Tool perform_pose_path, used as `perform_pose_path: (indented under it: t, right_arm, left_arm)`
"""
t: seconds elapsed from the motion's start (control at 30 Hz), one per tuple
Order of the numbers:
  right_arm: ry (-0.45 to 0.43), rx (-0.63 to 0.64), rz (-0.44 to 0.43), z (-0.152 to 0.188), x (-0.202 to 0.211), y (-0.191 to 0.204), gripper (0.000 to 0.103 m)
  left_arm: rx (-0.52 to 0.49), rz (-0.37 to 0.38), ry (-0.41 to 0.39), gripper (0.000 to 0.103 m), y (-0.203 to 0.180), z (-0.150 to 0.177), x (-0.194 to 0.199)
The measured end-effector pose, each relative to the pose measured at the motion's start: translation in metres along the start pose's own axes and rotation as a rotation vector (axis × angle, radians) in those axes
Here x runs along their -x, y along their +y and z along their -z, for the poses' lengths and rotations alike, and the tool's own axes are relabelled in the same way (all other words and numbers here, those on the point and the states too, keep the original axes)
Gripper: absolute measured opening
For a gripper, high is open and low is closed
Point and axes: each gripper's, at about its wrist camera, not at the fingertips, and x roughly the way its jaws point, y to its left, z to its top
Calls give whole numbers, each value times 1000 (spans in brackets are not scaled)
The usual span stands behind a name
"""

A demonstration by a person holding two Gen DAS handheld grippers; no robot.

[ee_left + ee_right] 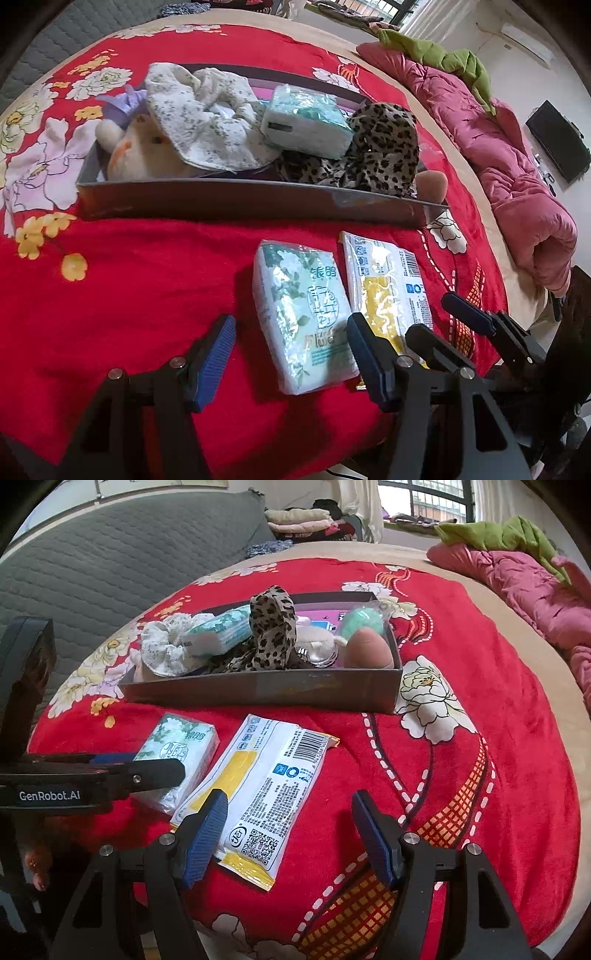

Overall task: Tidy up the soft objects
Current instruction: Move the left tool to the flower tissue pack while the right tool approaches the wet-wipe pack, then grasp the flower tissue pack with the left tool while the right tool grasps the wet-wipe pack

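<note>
Both grippers' jaws stand wide and empty, the left gripper straddling a green-leafed white tissue pack, the right gripper over a white-and-yellow wipes packet, near a shallow grey cardboard box of soft things on a red floral blanket.

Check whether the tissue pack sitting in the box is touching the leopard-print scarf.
Touching. In the left wrist view the tissue pack in the box lies with its right end resting against the heaped leopard-print scarf; no gap shows between them.
</note>
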Motion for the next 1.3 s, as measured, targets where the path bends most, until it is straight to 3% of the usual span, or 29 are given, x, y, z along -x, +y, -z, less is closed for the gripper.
perform_pose_path:
  t: [0.2,0.5,0.67,0.83,1.3]
  right_arm:
    - [3,5,-5,0,-1,1,71]
    - [11,23,-27,0,-9,10,71]
    - [16,24,-43,0,-13,13,71]
    - [9,29,-57,-1,-17,14,71]
    - [8,3,-84,-11,-35,18,67]
  left_arm:
    - [-26,5,21,62,-11,-3,-8]
    - [-60,-54,35,61,-21,-11,-17]
    - [-75,-105,29,51,-22,-20,-22]
    - [-67,-93,17,45,-14,-21,-21]
    - [-39,-99,-16,45,6,-20,-10]
